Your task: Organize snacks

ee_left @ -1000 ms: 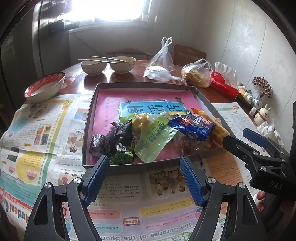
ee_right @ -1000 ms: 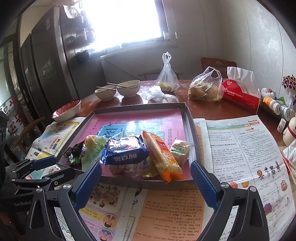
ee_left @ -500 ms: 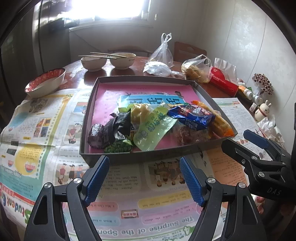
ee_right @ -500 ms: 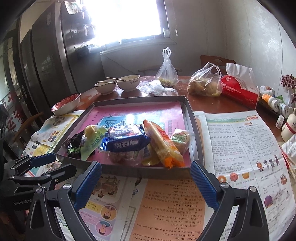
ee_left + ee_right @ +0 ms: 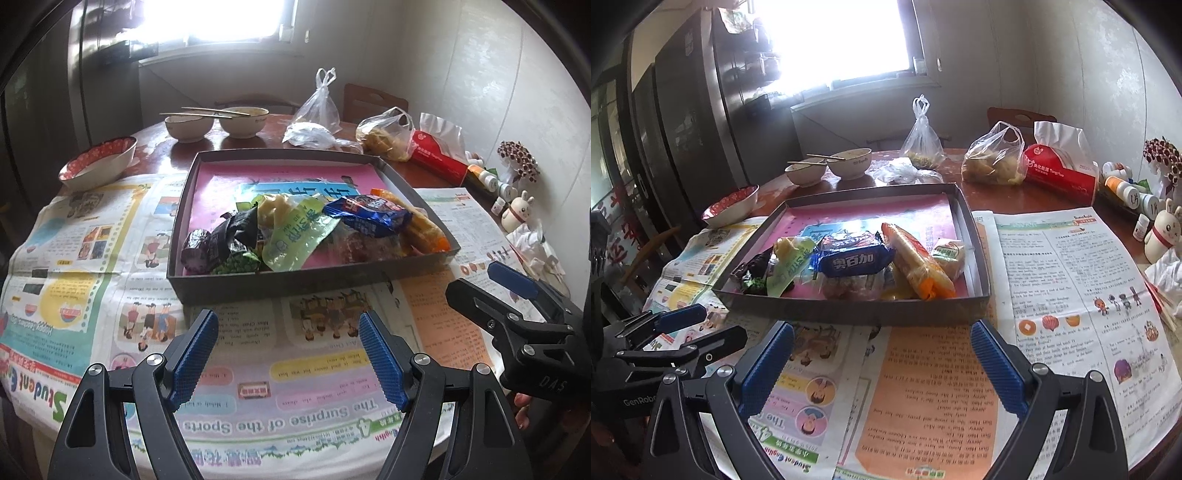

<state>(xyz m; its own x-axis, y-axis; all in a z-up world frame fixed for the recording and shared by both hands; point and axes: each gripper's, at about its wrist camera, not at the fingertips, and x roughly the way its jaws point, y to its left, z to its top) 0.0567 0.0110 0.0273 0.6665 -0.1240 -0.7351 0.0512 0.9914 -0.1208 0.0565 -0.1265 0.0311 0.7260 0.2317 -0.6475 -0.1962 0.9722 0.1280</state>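
Observation:
A shallow dark tray (image 5: pixel 295 284) (image 5: pixel 849 310) with a pink lining sits on newspaper. Piled in its near half are a blue biscuit packet (image 5: pixel 369 216) (image 5: pixel 853 258), a long orange packet (image 5: pixel 424 229) (image 5: pixel 916 262), a green pouch (image 5: pixel 295 236) (image 5: pixel 790 266) and dark crumpled wrappers (image 5: pixel 218 243) (image 5: pixel 750 269). My left gripper (image 5: pixel 286 315) (image 5: pixel 722 323) hangs open over the newspaper, short of the tray's front wall, with nothing between its blue pads. My right gripper (image 5: pixel 882 326) (image 5: pixel 471 278) is open and empty too, just short of the tray's front right part.
Newspaper sheets (image 5: pixel 92 236) (image 5: pixel 1071 280) cover the near table. Behind the tray stand two bowls with chopsticks (image 5: pixel 218 123), a red-rimmed bowl (image 5: pixel 98 162), tied plastic bags (image 5: pixel 993 158) and a red tissue pack (image 5: pixel 1063 173). Small bottles and a rabbit figurine (image 5: pixel 1161 232) line the right edge.
Both grippers have drawn back a little from the tray, which now sits farther from the fingertips. Both stay open and empty. The snacks have not moved.

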